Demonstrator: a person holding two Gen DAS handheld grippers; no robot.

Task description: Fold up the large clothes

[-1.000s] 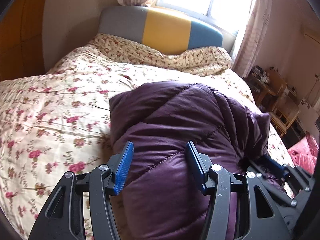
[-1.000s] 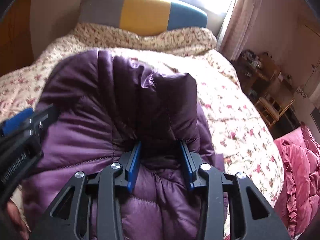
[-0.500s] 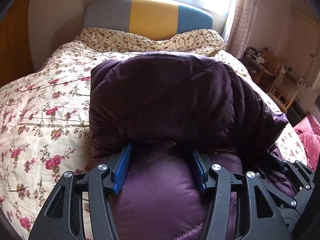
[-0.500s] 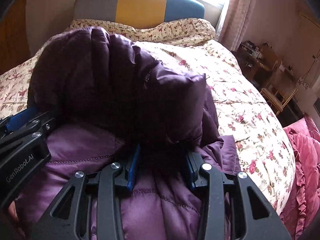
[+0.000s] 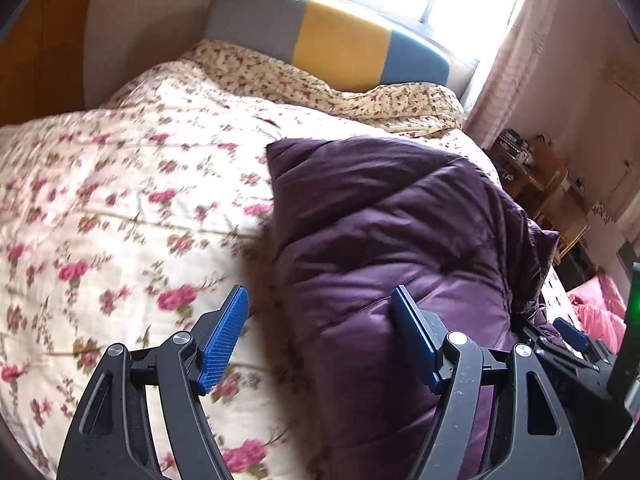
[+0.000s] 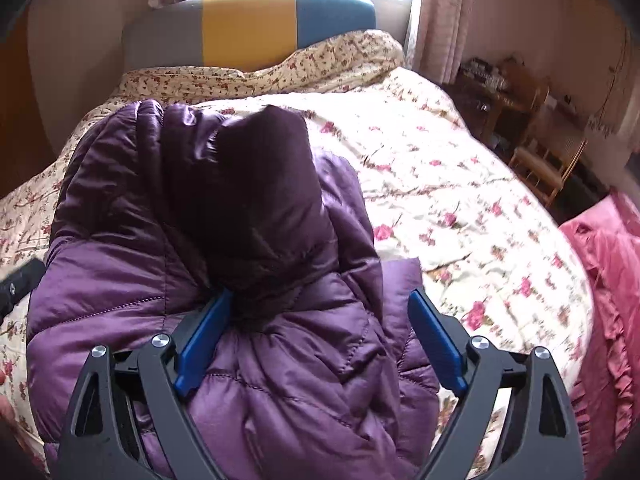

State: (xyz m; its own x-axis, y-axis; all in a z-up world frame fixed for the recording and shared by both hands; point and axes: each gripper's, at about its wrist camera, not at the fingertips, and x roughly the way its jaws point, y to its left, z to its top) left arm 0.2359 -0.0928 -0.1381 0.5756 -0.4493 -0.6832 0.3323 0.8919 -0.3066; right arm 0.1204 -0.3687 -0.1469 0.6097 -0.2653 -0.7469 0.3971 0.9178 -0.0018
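A purple quilted jacket lies folded over on the flowered duvet. In the left wrist view my left gripper hovers over the jacket's left edge. Its jaws are opening: the right pad is over the fabric, the left pad over the duvet, and neither presses. In the right wrist view the jacket fills the left half, with a darker folded part lying on top. My right gripper is opening too. Jacket fabric bulges between its pads but is not pinched. The right gripper also shows at the left view's right edge.
A grey, yellow and blue headboard stands under a bright window with curtains. Wooden chairs and a cluttered table stand right of the bed. Pink ruffled bedding lies at the bed's right side.
Both grippers were shut on jacket folds; both have now spread wide and let go. The folded part has dropped onto the jacket. The left gripper has shifted towards the jacket's left edge.
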